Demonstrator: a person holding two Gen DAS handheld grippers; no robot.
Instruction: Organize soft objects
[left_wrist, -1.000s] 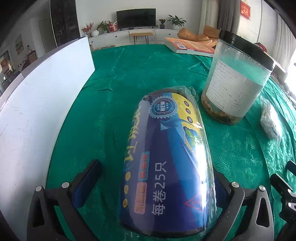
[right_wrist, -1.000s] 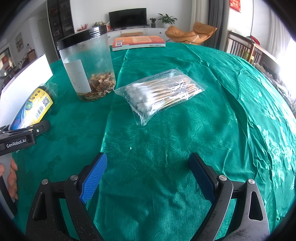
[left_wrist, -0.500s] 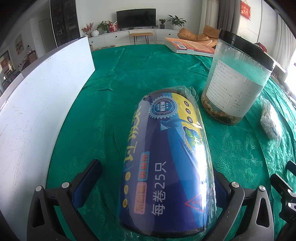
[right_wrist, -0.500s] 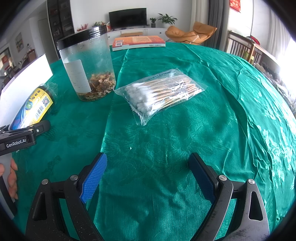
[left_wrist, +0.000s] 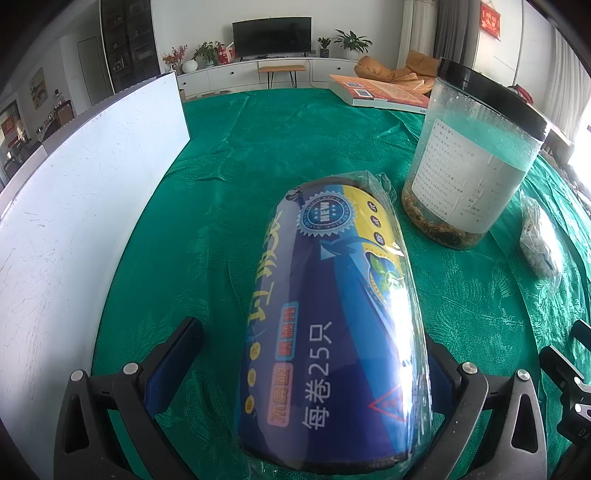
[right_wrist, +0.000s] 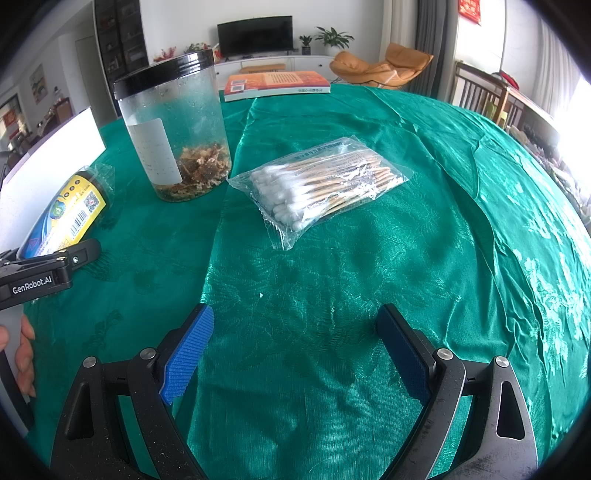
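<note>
We see the left gripper (left_wrist: 310, 373) set low over the worktop (left_wrist: 258, 155), its jaws spread wide on either side of a roll of bin bags (left_wrist: 332, 325) in clear shrink-wrap. The roll lies on its side on the green cloth, pointing away from the camera. The jaw on the right of the view sits against the roll or just beside it; we cannot tell which, since the wrap hides the pad. The other jaw stands clearly apart from the roll, with bare cloth between them.

Beyond the far end of the roll, slightly to its right, stands a clear plastic jar (left_wrist: 469, 162) with a black lid and some brown dried matter at the bottom. A white board (left_wrist: 85, 184) stands upright along the left edge of the worktop.

From the right wrist we see the right gripper (right_wrist: 295, 350) hovering above bare cloth, jaws wide and holding nothing. Ahead of it lies a bag of cotton swabs (right_wrist: 321, 184), flat on the worktop, just right of the jar and not touching it. An orange book (right_wrist: 277, 85) lies at the far edge. At the left of this view a person's fingers (right_wrist: 22, 354) grip the handle of the other gripper.
</note>
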